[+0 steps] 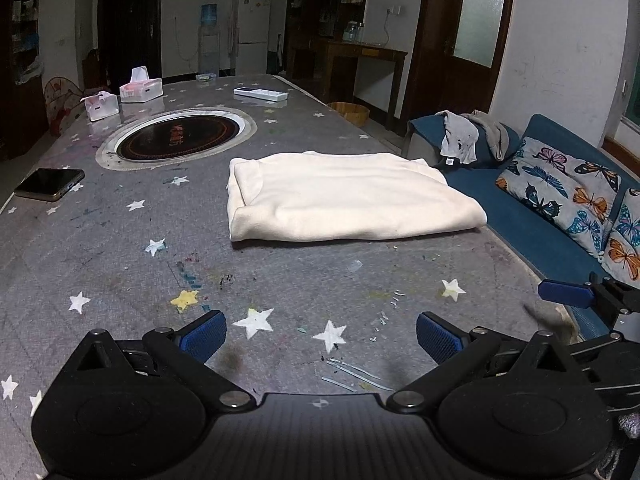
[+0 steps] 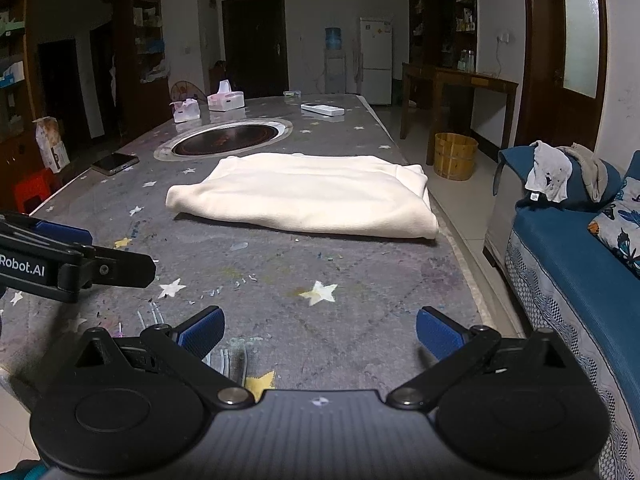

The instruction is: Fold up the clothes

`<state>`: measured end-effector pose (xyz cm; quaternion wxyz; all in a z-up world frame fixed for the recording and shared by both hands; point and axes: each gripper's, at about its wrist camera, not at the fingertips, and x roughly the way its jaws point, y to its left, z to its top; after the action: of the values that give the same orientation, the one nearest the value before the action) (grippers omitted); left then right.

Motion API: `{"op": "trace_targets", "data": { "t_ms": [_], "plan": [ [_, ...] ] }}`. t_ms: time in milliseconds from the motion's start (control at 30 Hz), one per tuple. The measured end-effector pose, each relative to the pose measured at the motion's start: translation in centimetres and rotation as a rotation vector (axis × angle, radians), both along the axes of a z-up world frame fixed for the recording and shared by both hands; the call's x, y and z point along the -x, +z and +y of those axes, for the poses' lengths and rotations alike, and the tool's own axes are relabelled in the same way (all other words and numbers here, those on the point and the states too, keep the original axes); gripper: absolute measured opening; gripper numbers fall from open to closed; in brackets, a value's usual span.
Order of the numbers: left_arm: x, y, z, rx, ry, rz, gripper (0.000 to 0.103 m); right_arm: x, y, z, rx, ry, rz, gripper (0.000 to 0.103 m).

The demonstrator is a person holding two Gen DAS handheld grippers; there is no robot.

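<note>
Plainly, the garment (image 1: 344, 196) lay folded into a thick, soft rectangle on the table (image 1: 120, 264), cream-white, fleecy-looking, with rounded edges and a few shallow creases across its top. Its right end reached close to the table's edge beside the sofa (image 1: 532, 220); from the right wrist view the garment (image 2: 304, 196) sat past the middle of the table (image 2: 360, 312), in front of the round dark hotplate (image 2: 228, 140) sunk into the surface.

The table wore a grey, quilted-looking cover printed with pale stars and smeared with coloured marks. Both grippers hung above its near end, well apart from the garment and holding nothing. The left gripper (image 1: 320, 336) had its jaws spread wide, ribbed blue pads (image 1: 204, 336) on black linkages. The right gripper (image 2: 320, 332) stood likewise agape, its pads (image 2: 438, 336) the same ribbed blue.

Farther off lay a flat dark phone (image 1: 50, 184), a white remote (image 1: 260, 93) and two tissue boxes (image 1: 141, 89). A butterfly-print cushion (image 1: 560, 188) rested on the blue, ribbed sofa, with grey clothes (image 1: 460, 140) draped over its arm.
</note>
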<state>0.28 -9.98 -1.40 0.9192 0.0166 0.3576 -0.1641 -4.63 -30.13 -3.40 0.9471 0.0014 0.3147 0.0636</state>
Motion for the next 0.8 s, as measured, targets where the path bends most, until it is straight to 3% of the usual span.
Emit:
{"op": "trace_targets", "data": {
  "t_ms": [800],
  "plan": [
    [1.4, 0.8, -0.7, 0.0, -0.018, -0.024, 0.103, 1.5, 0.6, 0.1, -0.012, 0.009, -0.036, 0.103]
  ]
}}
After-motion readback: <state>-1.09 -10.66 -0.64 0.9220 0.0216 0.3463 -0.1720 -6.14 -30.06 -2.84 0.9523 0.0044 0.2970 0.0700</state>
